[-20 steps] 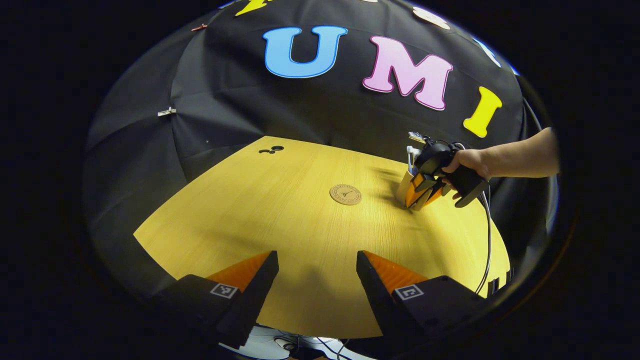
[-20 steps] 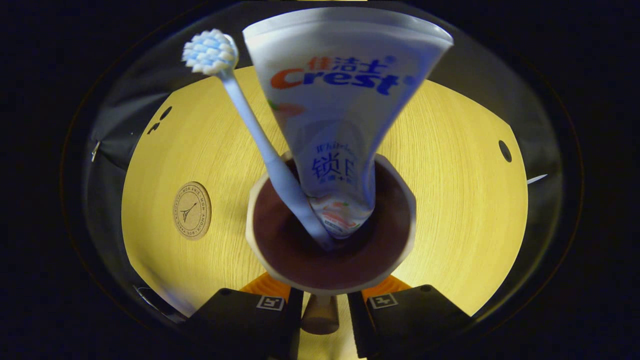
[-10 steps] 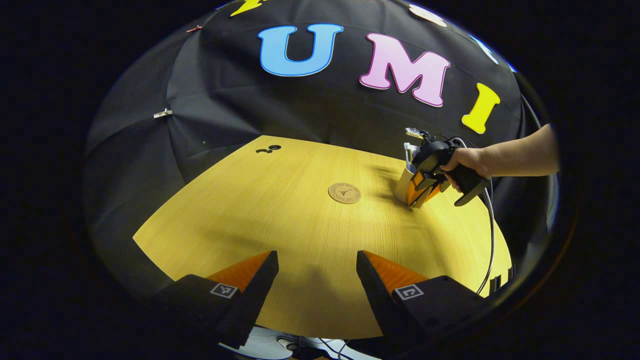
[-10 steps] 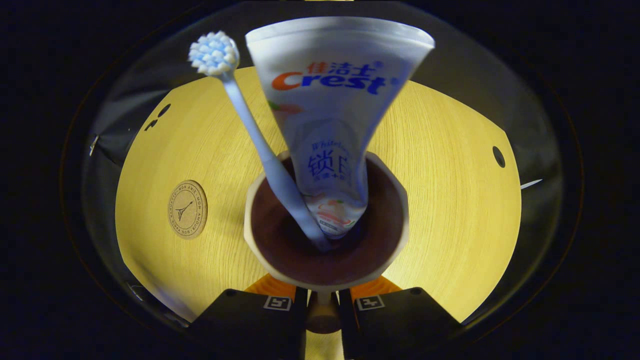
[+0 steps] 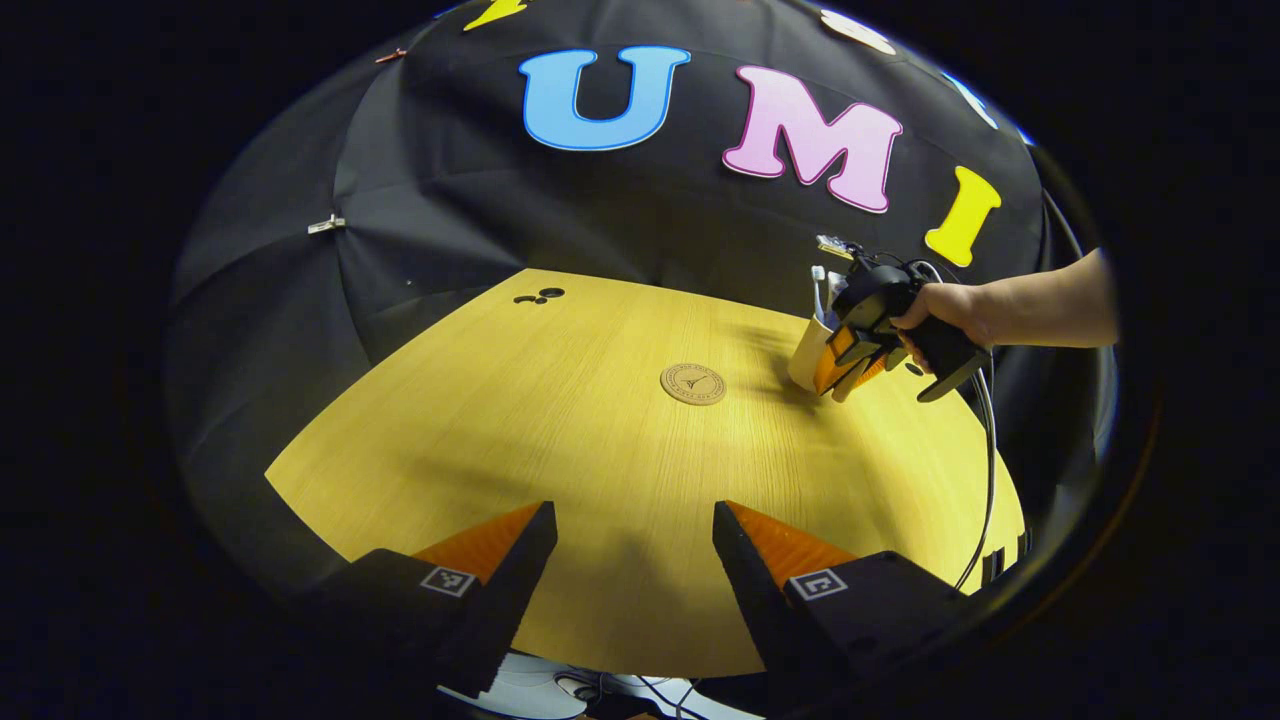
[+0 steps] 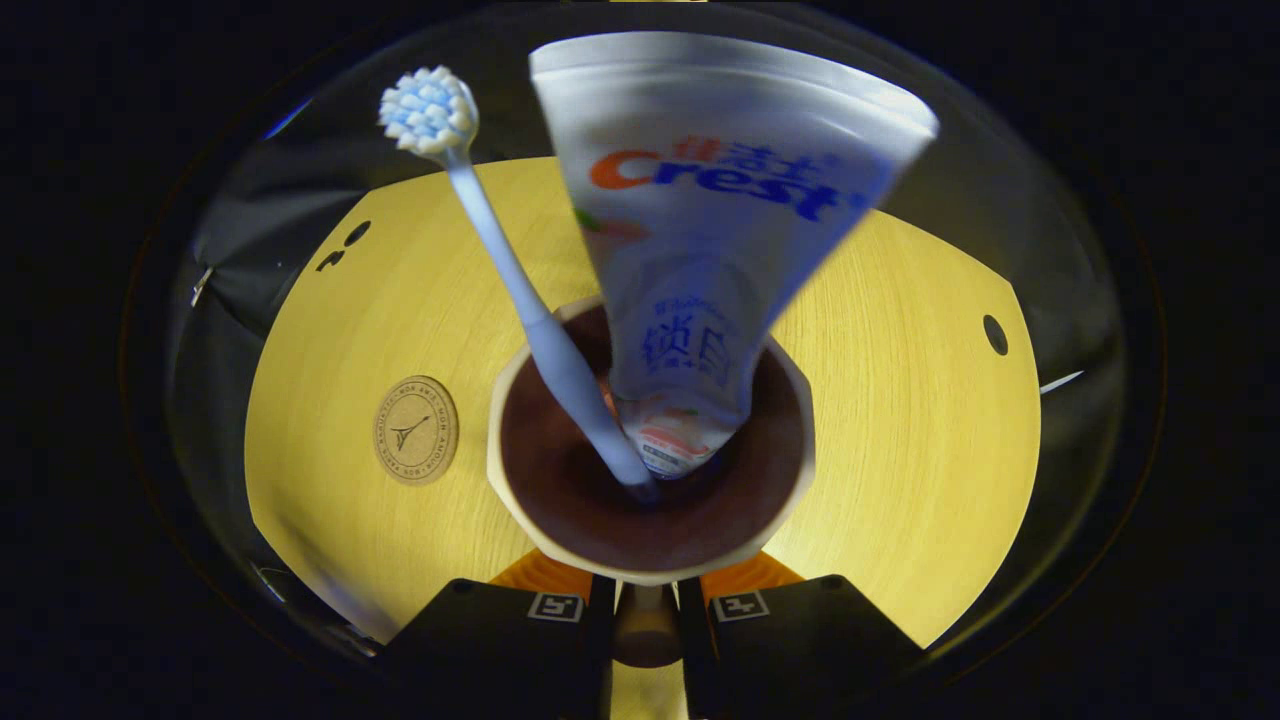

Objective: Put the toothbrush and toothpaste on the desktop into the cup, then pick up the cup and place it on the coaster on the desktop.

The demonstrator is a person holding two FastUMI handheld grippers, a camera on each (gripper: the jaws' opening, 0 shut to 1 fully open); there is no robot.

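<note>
Right tongs (image 6: pixel 645 625) clamp the cup (image 6: pixel 650 560) handle, seemingly beside the coaster (image 6: pixel 415 443).

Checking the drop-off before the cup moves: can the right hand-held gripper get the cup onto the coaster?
Probably yes: the coaster is bare, with open desktop between it and the cup.

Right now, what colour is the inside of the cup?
Dark brown inside the cup, with a cream rim; the right gripper view shows it best.

Bright overhead light, fisheye-warped edges, motion-blurred toothpaste (image 6: pixel 720 220).
</note>
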